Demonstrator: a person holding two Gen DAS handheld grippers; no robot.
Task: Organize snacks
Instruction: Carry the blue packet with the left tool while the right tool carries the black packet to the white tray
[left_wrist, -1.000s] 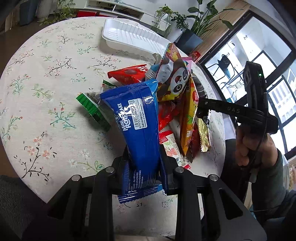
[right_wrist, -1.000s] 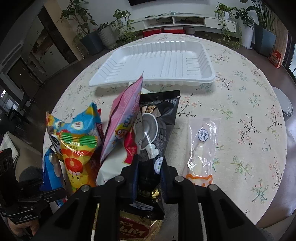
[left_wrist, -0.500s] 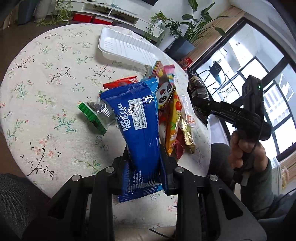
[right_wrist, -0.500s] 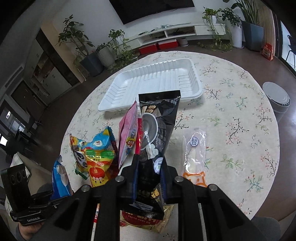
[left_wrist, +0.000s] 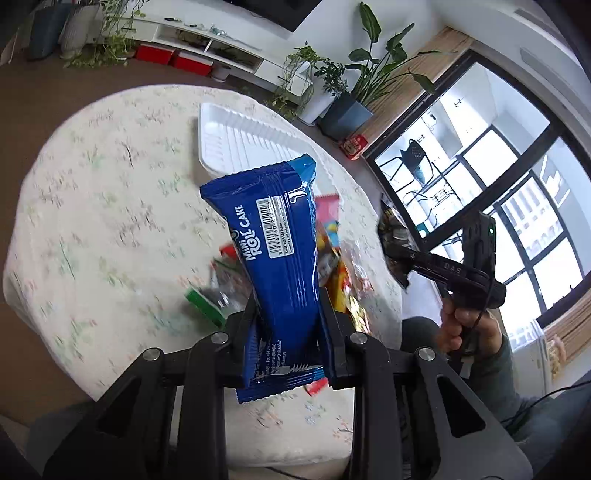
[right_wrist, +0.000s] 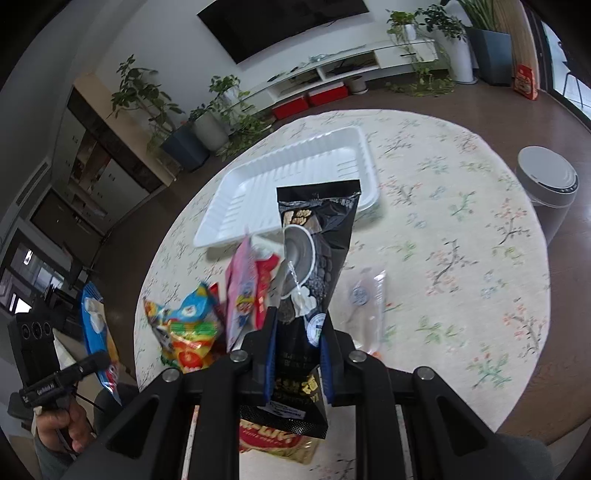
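Blue mini roll cake pack clamped in left hand-held gripper, held above worktop. Black snack pouch clamped in right hand-held gripper, above the snack pile. White tray beyond, empty.

Left gripper: jaws closed tight on a blue snack packet, pinching it near its lower end, packet standing up and away between the fingers. Gripper angled downward. Seen from the right wrist view, the left hand wraps the handle, fingers curled around the grip, low at the frame's left edge.

Right gripper: jaws clamped on a black snack packet, gripped low, packet rising upright ahead. Gripper also tilted downward. In the left wrist view, the right hand clasps its handle, a dark sleeve covering the wrist.
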